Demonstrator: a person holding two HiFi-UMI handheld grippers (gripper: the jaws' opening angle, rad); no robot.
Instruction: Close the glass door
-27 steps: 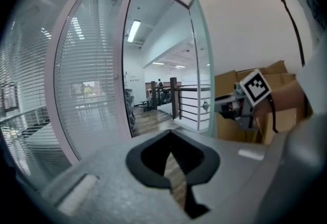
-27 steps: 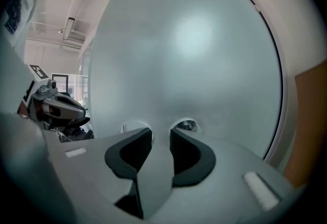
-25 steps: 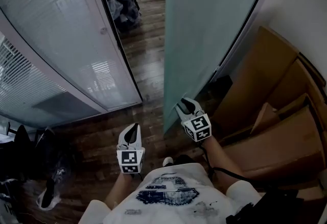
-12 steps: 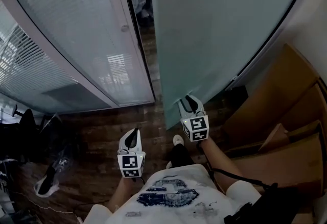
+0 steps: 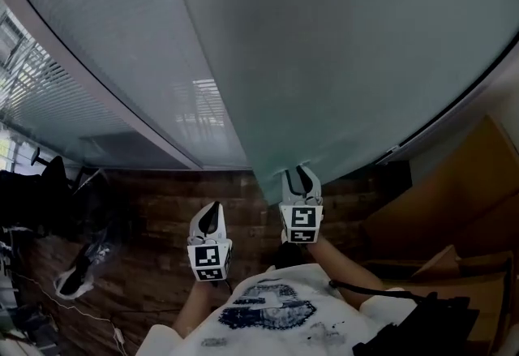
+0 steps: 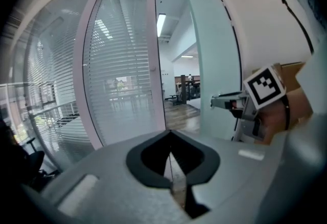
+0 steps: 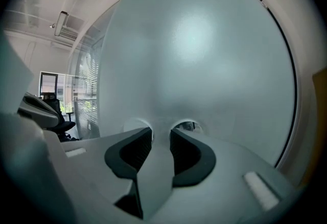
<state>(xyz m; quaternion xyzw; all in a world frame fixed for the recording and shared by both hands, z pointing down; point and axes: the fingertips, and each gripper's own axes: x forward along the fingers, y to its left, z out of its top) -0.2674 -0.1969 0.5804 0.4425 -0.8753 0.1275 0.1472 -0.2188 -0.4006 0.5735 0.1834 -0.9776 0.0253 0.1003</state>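
Observation:
The frosted glass door (image 5: 349, 62) fills the top right of the head view and nearly all of the right gripper view (image 7: 204, 54). My right gripper (image 5: 300, 173) points straight at its face near the free edge. Its jaws (image 7: 161, 133) stand a little apart, with only the pale glass showing between them. The left gripper view shows it tip-first against the door pane (image 6: 214, 54). My left gripper (image 5: 211, 210) hangs lower left, away from the door, shut and empty (image 6: 170, 139). A narrow doorway gap (image 6: 176, 100) shows between the door and the frame.
A fixed glass wall with blinds (image 5: 105, 46) curves off to the left, and its white frame post (image 6: 152, 54) borders the gap. Cardboard boxes (image 5: 454, 208) stand at the right. A shoe and cables (image 5: 77, 277) lie on the dark wooden floor (image 5: 162, 208) at the left.
The door has swung left toward the frame and now hides the room beyond in the head view. Both grippers have moved forward with it, the right one staying at the door.

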